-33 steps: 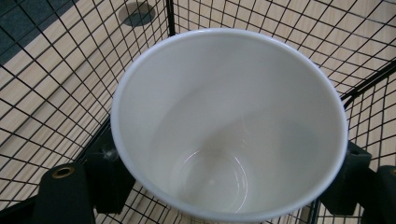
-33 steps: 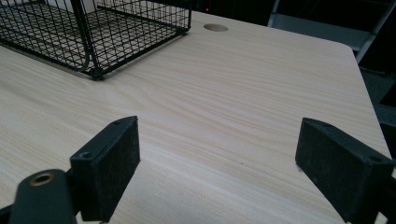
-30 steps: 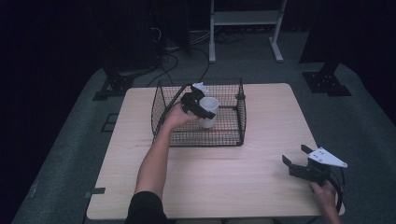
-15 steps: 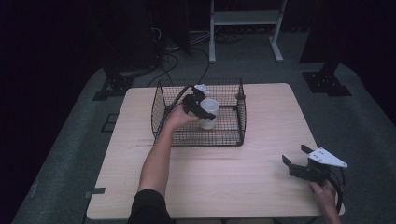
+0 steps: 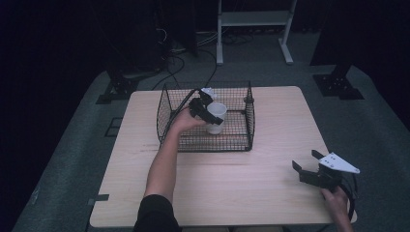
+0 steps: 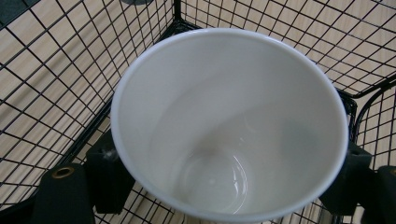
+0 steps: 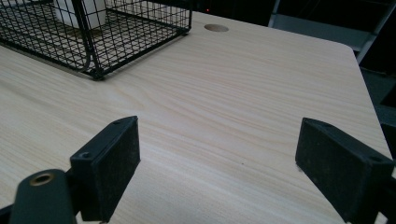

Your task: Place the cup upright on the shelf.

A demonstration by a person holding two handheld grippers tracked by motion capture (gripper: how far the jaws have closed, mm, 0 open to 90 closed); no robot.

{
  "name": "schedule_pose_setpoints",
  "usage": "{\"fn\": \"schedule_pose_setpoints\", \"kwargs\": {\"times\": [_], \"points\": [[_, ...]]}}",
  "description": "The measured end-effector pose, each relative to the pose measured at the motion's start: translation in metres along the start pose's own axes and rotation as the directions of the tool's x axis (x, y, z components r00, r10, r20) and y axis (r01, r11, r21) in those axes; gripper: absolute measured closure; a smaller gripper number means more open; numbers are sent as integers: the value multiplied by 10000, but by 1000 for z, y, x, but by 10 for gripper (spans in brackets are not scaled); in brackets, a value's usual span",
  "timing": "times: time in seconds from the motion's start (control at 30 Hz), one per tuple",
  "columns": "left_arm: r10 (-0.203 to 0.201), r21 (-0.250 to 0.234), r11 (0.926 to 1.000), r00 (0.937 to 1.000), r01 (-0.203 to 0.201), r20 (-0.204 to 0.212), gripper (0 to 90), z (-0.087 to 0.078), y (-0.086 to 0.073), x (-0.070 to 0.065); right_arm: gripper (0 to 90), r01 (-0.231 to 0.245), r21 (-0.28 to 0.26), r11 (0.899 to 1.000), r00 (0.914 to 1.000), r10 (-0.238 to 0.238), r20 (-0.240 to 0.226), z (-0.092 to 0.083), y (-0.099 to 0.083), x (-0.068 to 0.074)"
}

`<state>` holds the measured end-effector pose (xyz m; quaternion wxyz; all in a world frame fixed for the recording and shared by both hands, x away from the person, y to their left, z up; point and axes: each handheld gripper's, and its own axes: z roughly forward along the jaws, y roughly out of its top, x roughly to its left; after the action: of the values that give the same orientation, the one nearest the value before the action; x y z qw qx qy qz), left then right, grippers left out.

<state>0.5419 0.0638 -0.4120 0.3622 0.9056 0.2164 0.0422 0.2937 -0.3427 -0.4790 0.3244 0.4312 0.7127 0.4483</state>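
Paper-thin by the look of it, the white tapered cup sits inside the black wire-mesh basket at the far middle of the pale wooden table, clamped across its upper wall by the left gripper. Such a cup is likely light and stiff only at the rolled rim, so a hard squeeze could buckle its sides; its smooth wall may slip, and the safest hold seems to be just under the rim, where the pads press now. To the right, at the table's near corner, the right gripper rests with its jaws spread wide and nothing between them, well apart from the basket.

The left gripper view looks straight down into the cup, showing it empty and clean, with black pads pressed to either side and mesh beneath, detail the high view cannot give. The right gripper view shows bare wood grain between its open pads and the basket's near corner at far left, while the high view alone sets out the placing of both hands.
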Motion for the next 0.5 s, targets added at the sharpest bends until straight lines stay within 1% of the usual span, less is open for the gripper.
{"fn": "schedule_pose_setpoints", "kwargs": {"times": [0.3,0.33,0.43,0.5], "points": [[158,143,9998,9998,-157,-76,201,-2,0,-2,131,9,-6,10000,10000,-9,-7,0,0,0],[216,232,9995,9997,-214,-72,201,-2,0,-2,131,6,-2,10000,10000,-6,-7,0,0,0],[161,263,9995,9999,-159,-39,199,-4,-1,-2,131,0,-2,10000,10000,0,5,0,0,0],[165,255,9995,9998,-162,-114,192,-5,-1,-2,131,1,-9,10000,10000,-1,4,0,0,0]]}}
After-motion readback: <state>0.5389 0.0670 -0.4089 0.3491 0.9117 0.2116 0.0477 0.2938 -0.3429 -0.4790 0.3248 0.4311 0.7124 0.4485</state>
